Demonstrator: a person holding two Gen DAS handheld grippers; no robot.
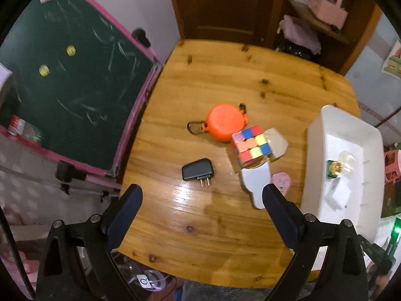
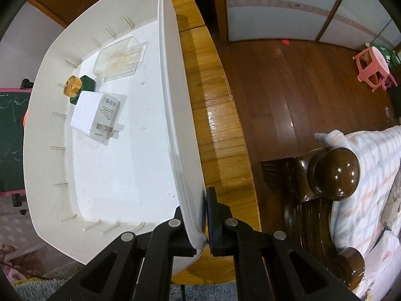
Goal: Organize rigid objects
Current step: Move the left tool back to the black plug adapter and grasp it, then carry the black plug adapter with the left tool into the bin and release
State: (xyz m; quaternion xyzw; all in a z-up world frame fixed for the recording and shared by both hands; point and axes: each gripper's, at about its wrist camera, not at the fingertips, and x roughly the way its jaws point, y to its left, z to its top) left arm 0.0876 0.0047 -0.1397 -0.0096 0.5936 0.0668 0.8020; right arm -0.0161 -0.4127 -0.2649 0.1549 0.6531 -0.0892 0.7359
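Left tool (image 1: pixel 201 193): fingers spread wide apart, holding nothing, above the counter (image 1: pixel 225 225).

Right tool (image 2: pixel 204 215): clamped on the near wall of the white bin (image 2: pixel 50 175), steadying it at the counter's edge.

In the bin, ahead of the right tool: white charger (image 2: pixel 96 118), green bottle with gold cap (image 2: pixel 77 87), clear plastic case (image 2: pixel 117 57).

On the counter, ahead of the left tool:
- black charger (image 1: pixel 197 171), just ahead, prongs toward us. We judge it light, stiff and smooth; best gripped across its flat body, not the prongs.
- puzzle cube (image 1: pixel 250 145), ahead and right, resting on a white card; rigid, flat-sided.
- orange round case (image 1: pixel 225 121), farther ahead, touching the cube; curved, likely slippery.
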